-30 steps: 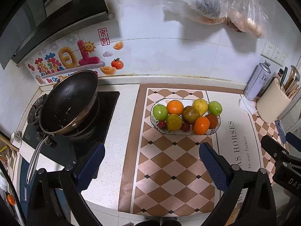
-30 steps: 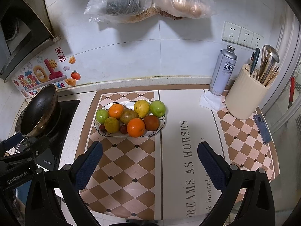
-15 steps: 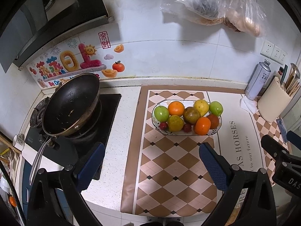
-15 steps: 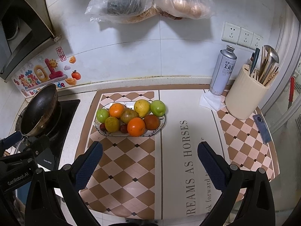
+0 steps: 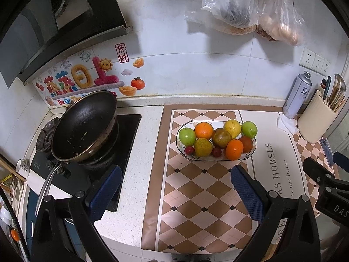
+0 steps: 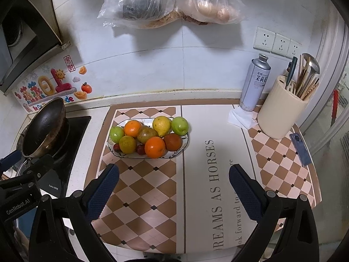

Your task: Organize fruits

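An oval patterned plate (image 5: 181, 150) (image 6: 186, 144) on the checkered mat holds several fruits: green apples (image 5: 187, 136) (image 6: 179, 125), oranges (image 5: 234, 149) (image 6: 155, 147), a yellow lemon (image 5: 232, 128) (image 6: 161, 126), brownish fruits and small red ones. My left gripper (image 5: 175, 181) is open and empty, held above the mat in front of the plate. My right gripper (image 6: 173, 180) is open and empty, in front of the plate and slightly to its right. Each gripper shows at the edge of the other's view.
A black wok (image 5: 84, 123) sits on the stove at the left. A spray can (image 6: 255, 83), a folded tissue (image 6: 240, 118) and a cream utensil holder (image 6: 281, 113) stand at the back right. A blue item (image 6: 301, 149) lies near the right edge. Plastic bags (image 6: 170, 2) hang on the wall.
The left gripper view has drifted slightly left and back, so the plate sits a little farther right. The right gripper has hardly moved. Both stay open.
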Motion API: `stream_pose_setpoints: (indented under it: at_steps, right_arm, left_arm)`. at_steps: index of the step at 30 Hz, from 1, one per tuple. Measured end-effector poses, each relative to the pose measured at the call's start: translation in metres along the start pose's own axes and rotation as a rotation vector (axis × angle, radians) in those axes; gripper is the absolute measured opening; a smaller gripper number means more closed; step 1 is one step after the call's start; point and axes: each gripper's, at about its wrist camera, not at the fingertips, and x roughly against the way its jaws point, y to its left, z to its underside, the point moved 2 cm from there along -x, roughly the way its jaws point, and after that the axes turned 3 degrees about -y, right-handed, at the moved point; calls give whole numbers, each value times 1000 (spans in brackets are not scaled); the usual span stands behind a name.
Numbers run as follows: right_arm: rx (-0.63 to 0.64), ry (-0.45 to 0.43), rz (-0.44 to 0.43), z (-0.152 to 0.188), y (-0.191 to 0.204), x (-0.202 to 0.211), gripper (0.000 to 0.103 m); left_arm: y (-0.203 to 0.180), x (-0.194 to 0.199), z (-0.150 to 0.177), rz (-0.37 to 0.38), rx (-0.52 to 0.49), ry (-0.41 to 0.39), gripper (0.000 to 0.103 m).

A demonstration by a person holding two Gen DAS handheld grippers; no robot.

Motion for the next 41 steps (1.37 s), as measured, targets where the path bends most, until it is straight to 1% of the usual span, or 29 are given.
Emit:
stream_pose_setpoints:
  at_steps: [25, 41]
  right_arm:
    - [-8, -2, 5, 11, -5, 9, 103]
    - [-4, 0, -3, 13, 4, 10, 103]
  left_arm:
    - [-5, 4, 13, 30, 1, 6, 103]
    - [-4, 4, 14, 33, 10, 2, 103]
